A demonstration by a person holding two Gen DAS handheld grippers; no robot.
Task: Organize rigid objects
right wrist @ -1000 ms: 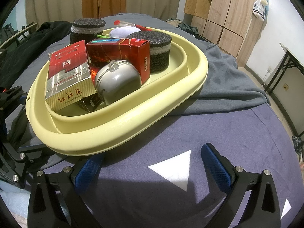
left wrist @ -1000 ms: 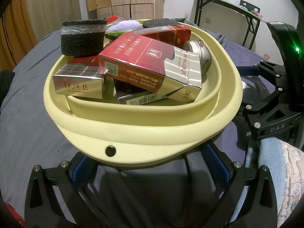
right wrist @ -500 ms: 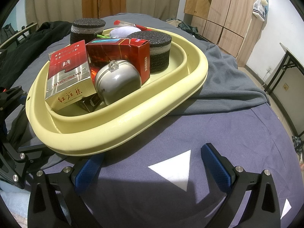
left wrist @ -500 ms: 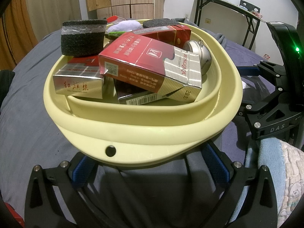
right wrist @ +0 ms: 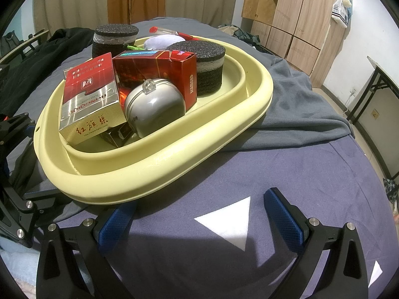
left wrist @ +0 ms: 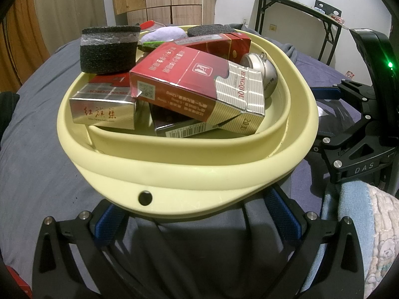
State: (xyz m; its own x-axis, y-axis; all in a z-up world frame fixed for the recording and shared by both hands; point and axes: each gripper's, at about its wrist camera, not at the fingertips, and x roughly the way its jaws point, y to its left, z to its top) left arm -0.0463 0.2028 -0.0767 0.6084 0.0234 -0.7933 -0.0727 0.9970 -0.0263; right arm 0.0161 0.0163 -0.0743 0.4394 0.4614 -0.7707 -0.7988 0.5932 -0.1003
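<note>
A pale yellow basin (left wrist: pixel 189 174) sits on the bed, piled with rigid items. On top lies a red-and-silver cigarette box (left wrist: pixel 197 92), with a silver box (left wrist: pixel 104 109) to its left and a dark barcoded box (left wrist: pixel 179 127) beneath. A round silver case (right wrist: pixel 154 107), a red carton (right wrist: pixel 159 72) and two black foam cylinders (right wrist: pixel 114 39) (right wrist: pixel 202 67) fill the rest. My left gripper (left wrist: pixel 195 218) is open, its blue pads just under the basin's near rim. My right gripper (right wrist: pixel 199 218) is open over the navy sheet, its left pad at the basin's edge.
A grey blanket (right wrist: pixel 299 114) lies under the basin's far side, on a navy sheet (right wrist: pixel 274 174) with white triangles. Black clothing (right wrist: pixel 32 74) is heaped at the left. A light blue towel (left wrist: pixel 349 214), a folding table (left wrist: pixel 299 12) and wooden wardrobes (right wrist: pixel 299 17) surround the bed.
</note>
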